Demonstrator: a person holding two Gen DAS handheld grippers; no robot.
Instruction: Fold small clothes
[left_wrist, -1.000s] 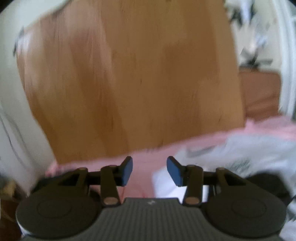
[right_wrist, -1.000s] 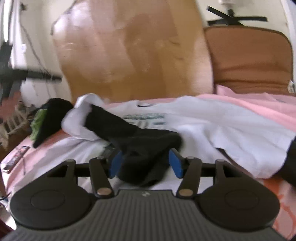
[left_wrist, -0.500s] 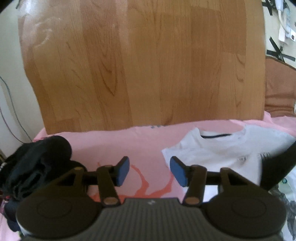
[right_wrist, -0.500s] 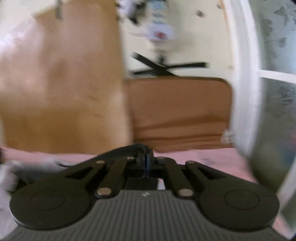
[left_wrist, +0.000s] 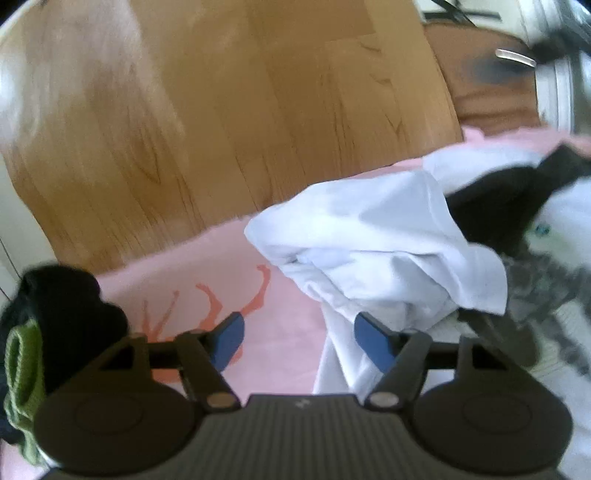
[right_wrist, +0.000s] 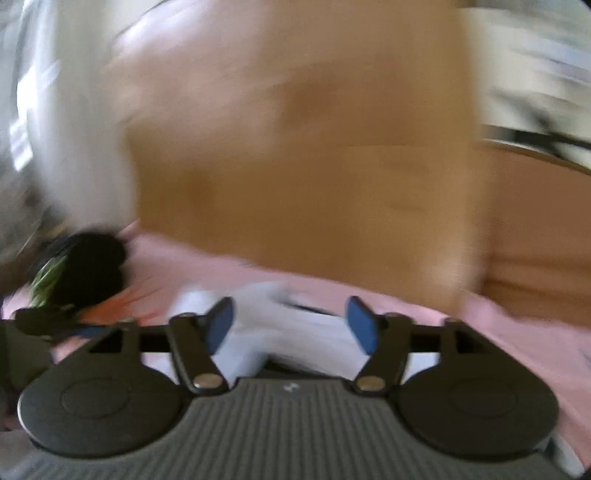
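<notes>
A crumpled white T-shirt (left_wrist: 373, 240) lies on the pink sheet (left_wrist: 236, 258), with a black garment (left_wrist: 498, 199) on it at the right. My left gripper (left_wrist: 299, 341) is open, its right finger at the shirt's near edge. In the blurred right wrist view, my right gripper (right_wrist: 291, 328) is open over the white shirt (right_wrist: 291, 339). A black and green bundle (left_wrist: 55, 317) sits at the left; it also shows in the right wrist view (right_wrist: 85, 269).
A wooden headboard (left_wrist: 221, 110) rises behind the bed. A brown cushion (left_wrist: 487, 81) stands at the back right. A grey patterned cloth (left_wrist: 546, 291) lies at the right edge.
My right gripper was shut and pointing away at the cushion; it is now open over the white shirt. The left gripper swung right toward the shirt, which now lies crumpled.
</notes>
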